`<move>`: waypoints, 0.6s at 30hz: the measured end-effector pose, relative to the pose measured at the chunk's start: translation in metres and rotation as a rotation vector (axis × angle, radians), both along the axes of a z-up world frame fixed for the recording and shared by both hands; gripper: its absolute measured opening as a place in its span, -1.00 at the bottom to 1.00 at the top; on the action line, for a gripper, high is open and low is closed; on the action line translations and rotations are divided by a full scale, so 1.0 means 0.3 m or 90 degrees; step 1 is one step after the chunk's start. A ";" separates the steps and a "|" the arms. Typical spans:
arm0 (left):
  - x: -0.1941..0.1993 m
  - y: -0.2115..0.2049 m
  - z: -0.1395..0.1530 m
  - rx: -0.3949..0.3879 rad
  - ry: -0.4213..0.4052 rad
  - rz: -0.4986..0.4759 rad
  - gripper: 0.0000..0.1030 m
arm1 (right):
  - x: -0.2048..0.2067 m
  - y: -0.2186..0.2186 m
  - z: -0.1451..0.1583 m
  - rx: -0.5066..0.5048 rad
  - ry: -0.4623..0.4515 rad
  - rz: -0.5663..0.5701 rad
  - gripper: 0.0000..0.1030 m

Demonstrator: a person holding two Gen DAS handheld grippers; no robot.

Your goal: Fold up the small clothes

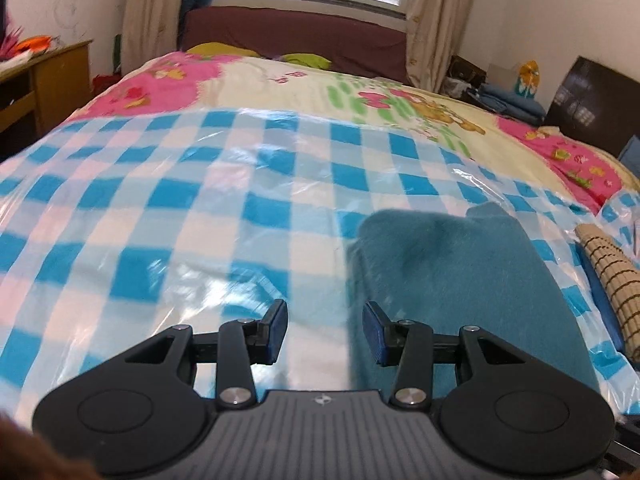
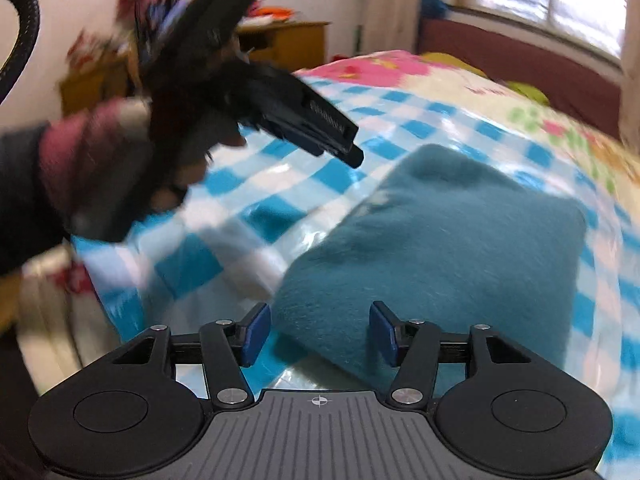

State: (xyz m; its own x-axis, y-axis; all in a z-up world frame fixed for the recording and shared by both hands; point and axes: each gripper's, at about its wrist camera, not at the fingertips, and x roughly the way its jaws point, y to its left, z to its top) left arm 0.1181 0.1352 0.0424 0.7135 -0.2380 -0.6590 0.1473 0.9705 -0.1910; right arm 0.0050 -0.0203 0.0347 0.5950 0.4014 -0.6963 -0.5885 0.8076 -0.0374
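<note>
A teal fleecy garment (image 1: 460,280) lies folded into a thick rectangle on the blue-and-white checked plastic sheet (image 1: 160,200) that covers the bed. My left gripper (image 1: 325,330) hovers just left of the garment's edge, jaws open with only the sheet between the blue pads. In the right wrist view the same garment (image 2: 440,248) fills the middle. My right gripper (image 2: 320,334) stands open over its near corner, and the pads do not press on it. The left gripper (image 2: 348,152) shows blurred at upper left, held by a hand in a dark sleeve (image 2: 24,200).
A cartoon-print bedspread (image 1: 360,92) lies beyond the checked sheet, with a dark headboard (image 1: 296,32) under a window. A wooden desk (image 1: 60,76) stands at left. A striped beige roll (image 1: 612,276) lies at the right edge, and folded blue cloth (image 1: 512,100) is stacked at far right.
</note>
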 end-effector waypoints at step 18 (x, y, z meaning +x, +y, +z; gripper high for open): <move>-0.113 0.229 -0.008 -0.088 -0.024 0.055 -0.08 | 0.165 0.022 0.145 0.167 0.053 -0.165 -0.55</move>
State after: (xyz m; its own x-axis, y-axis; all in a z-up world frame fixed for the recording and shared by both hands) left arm 0.0842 0.2039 0.0399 0.7591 -0.2613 -0.5962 0.0744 0.9447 -0.3194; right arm 0.0546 -0.0136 0.0781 0.6455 0.4165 -0.6403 -0.3563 0.9057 0.2299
